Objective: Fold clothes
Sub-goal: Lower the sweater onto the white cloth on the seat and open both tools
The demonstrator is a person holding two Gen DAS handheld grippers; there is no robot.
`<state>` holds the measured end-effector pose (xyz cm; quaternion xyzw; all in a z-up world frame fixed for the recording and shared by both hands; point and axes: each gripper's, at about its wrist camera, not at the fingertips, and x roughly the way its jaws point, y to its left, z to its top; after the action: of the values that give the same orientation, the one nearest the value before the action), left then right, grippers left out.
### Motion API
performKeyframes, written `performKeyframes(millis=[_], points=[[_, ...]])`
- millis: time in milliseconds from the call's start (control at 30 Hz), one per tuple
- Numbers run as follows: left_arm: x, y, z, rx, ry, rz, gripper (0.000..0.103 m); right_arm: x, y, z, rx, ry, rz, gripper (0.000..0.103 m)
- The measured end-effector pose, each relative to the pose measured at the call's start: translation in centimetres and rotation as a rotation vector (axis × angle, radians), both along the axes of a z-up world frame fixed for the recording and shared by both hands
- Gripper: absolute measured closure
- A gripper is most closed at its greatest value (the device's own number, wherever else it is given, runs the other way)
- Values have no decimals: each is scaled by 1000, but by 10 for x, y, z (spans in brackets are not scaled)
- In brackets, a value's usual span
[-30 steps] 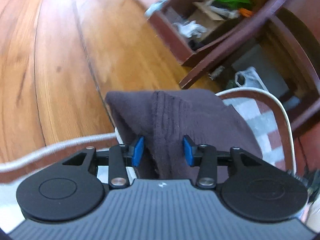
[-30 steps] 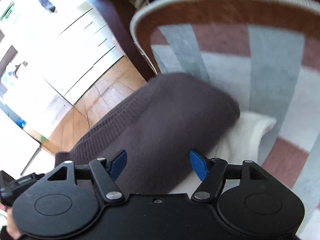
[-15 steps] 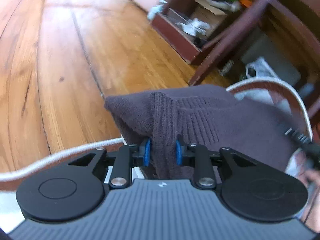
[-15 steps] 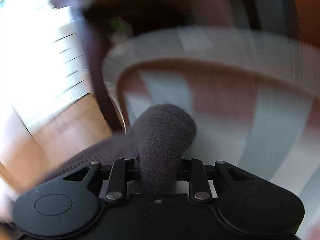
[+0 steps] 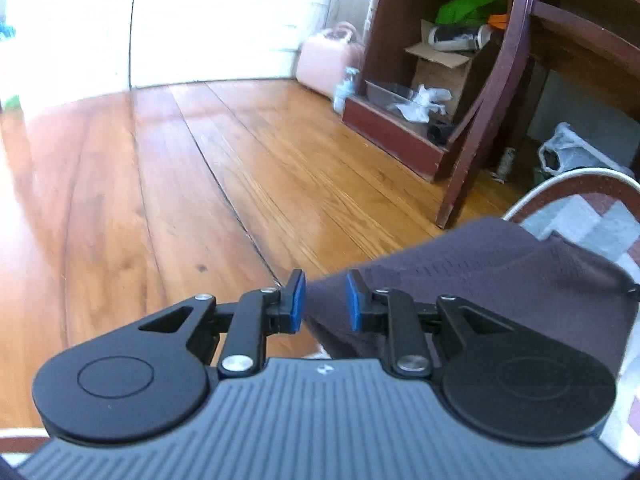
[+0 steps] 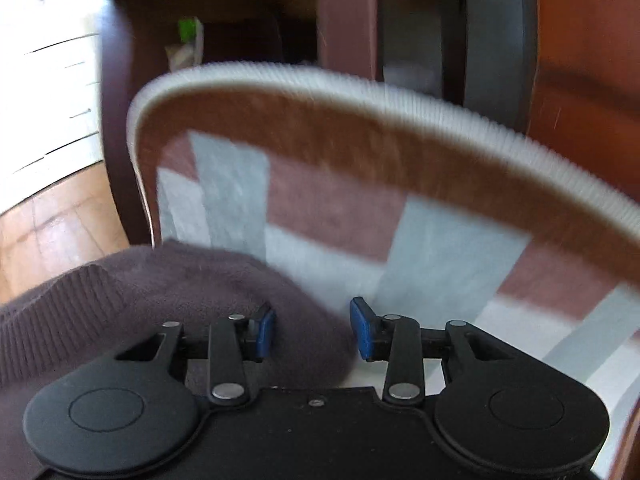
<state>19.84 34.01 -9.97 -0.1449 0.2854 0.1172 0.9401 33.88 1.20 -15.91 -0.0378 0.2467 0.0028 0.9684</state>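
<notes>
A dark purple-brown knit sweater (image 5: 500,280) hangs stretched in the air between my two grippers. My left gripper (image 5: 325,300) is shut on one corner of it, above the wooden floor. From there the cloth runs right toward the rug (image 5: 580,216). In the right wrist view my right gripper (image 6: 314,332) is shut on a thick fold of the sweater (image 6: 200,280). Its jaws stand fairly wide around the bulge. The ribbed hem (image 6: 60,320) trails off to the left. Past that gripper lies the rug (image 6: 340,208), which has grey and pink blocks, a brown border and a white edge.
The plank floor (image 5: 180,200) stretches ahead and left of the left gripper. A dark chair leg (image 5: 480,120) stands at the right. Behind it are a low cluttered shelf (image 5: 420,92), a pink case (image 5: 328,60) and a plastic bag (image 5: 568,152). Dark furniture (image 6: 344,20) stands past the rug.
Both grippers closed on the sweater, then lifted it. The left view rose from looking down at the floor to looking across the room. The right jaws widened slightly around the fold.
</notes>
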Motion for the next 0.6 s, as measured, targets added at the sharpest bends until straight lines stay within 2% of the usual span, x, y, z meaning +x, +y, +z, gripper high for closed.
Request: performKeyframes(millis=[100, 233, 300, 400, 433, 533, 600], points=[[-4, -11, 9, -21, -35, -96, 82, -17, -3, 14, -65, -104, 11, 60], [-5, -28, 18, -51, -66, -222, 82, -42, 10, 28, -38, -152, 102, 54], [7, -42, 10, -68, -31, -271, 82, -49, 13, 32, 5, -103, 211, 53], [28, -52, -15, -91, 72, -291, 82, -33, 24, 25, 75, 60, 369, 53], [34, -53, -24, -91, 96, -294, 82, -21, 30, 17, 70, 90, 374, 52], [35, -58, -38, 3, 122, -314, 81, 30, 46, -1, 23, 162, 372, 53], [32, -54, -41, -26, 124, -300, 81, 64, 52, -2, 0, 174, 351, 53]])
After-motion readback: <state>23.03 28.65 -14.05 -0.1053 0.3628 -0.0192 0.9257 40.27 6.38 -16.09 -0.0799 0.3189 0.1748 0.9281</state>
